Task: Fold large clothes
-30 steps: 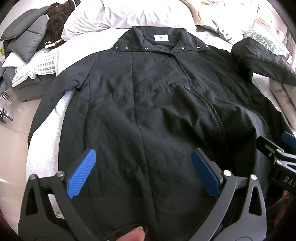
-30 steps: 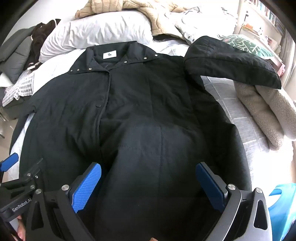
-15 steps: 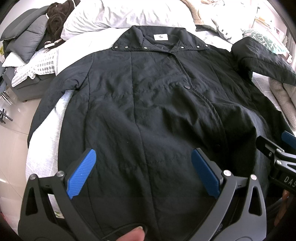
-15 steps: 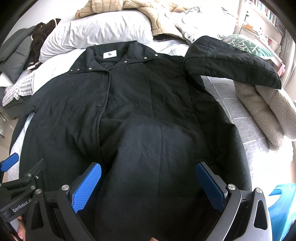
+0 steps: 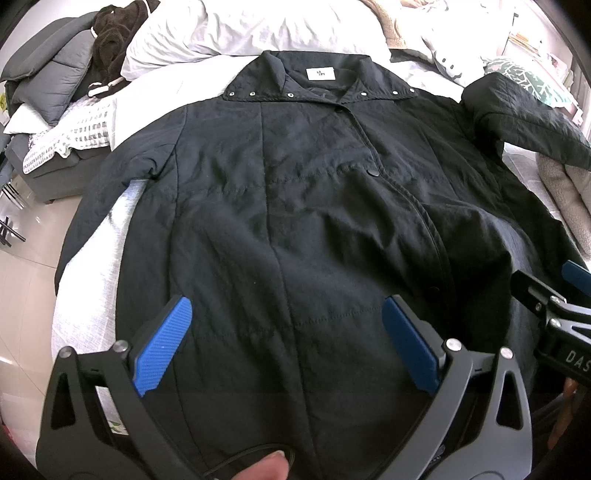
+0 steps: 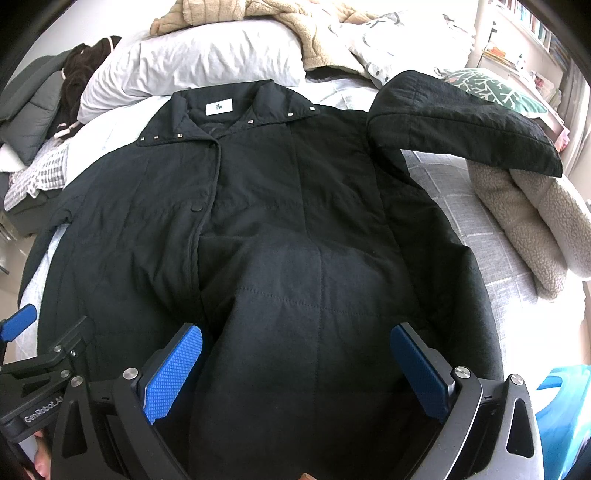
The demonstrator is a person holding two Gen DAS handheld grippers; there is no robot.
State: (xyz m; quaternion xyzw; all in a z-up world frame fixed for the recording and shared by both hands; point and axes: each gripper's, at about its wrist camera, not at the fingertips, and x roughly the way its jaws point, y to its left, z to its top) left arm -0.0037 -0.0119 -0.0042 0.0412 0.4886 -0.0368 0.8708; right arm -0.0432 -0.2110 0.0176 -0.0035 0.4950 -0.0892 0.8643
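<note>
A long black quilted coat [image 5: 295,206] [image 6: 295,229] lies front up on the bed, collar with a white label at the far end. Its one sleeve [image 6: 461,122] sticks out to the right over a fleece blanket; the other sleeve [image 5: 96,206] runs down the bed's left edge. My left gripper [image 5: 284,332] hovers open above the lower left part of the coat. My right gripper [image 6: 295,354] hovers open above the lower right part. Nothing is between either pair of blue pads. Each gripper shows at the edge of the other's view.
White pillows [image 6: 192,66] and a beige fleece throw [image 6: 288,14] lie beyond the collar. A grey fleece blanket [image 6: 532,225] sits at the right. Grey cushions and a brown garment [image 5: 110,40] are piled at far left, with tiled floor [image 5: 22,288] beside the bed. A blue object [image 6: 565,413] is at lower right.
Both grippers have drifted slightly; the coat sits a touch lower in both views. Nothing was taken hold of and the coat lies as before.
</note>
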